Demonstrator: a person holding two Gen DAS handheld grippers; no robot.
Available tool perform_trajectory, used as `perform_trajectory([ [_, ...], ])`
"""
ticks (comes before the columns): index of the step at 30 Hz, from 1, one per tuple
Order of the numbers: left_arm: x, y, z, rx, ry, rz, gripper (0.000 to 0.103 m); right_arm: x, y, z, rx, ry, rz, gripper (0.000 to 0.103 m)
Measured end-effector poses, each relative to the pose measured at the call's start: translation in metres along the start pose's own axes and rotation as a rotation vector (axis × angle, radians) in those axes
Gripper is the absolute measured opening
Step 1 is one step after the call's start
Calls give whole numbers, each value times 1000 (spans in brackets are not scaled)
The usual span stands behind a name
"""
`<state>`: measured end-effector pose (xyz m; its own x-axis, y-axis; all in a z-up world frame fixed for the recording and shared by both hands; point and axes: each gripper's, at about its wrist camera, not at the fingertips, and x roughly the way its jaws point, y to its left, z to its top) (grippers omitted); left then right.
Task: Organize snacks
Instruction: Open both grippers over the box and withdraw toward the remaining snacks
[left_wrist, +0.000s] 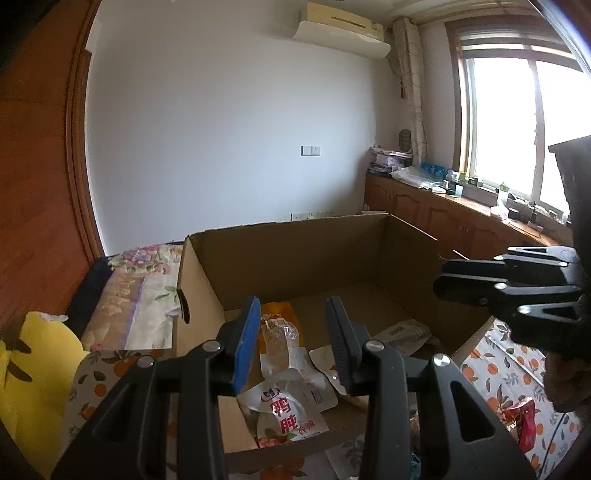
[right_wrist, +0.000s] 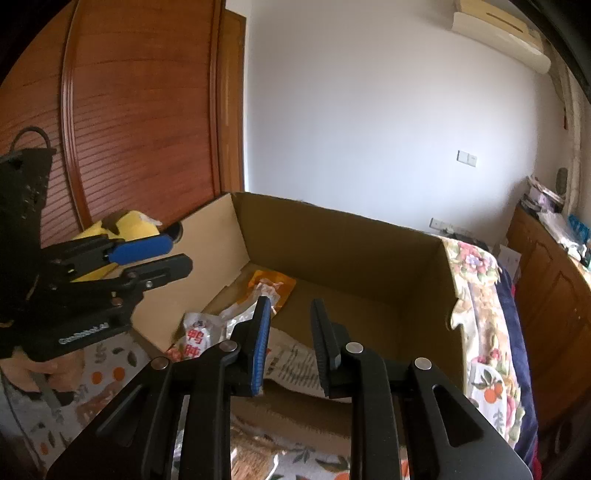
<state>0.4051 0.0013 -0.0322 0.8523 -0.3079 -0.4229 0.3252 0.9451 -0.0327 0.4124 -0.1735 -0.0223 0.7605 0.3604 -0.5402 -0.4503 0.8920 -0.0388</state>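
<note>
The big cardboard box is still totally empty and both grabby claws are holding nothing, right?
Not quite. The cardboard box is not empty: snack packets already lie in it, such as the white packet with red writing and an orange packet, as the left wrist view shows. The left gripper and right gripper do hold nothing.

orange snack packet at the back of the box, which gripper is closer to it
Left. The left gripper hangs right over the orange snack packet inside the box. The right gripper sits further over, above a grey printed packet.
</note>
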Motion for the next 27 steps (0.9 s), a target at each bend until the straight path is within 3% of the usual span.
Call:
perform_trajectory([
  [13,-39,-13,-12,18,31,-28,37,-61,4,-19,30,3,-38,25],
  [27,-67,-39,-88,41,214,-36,38,-79,13,-100,52,161,-39,38],
])
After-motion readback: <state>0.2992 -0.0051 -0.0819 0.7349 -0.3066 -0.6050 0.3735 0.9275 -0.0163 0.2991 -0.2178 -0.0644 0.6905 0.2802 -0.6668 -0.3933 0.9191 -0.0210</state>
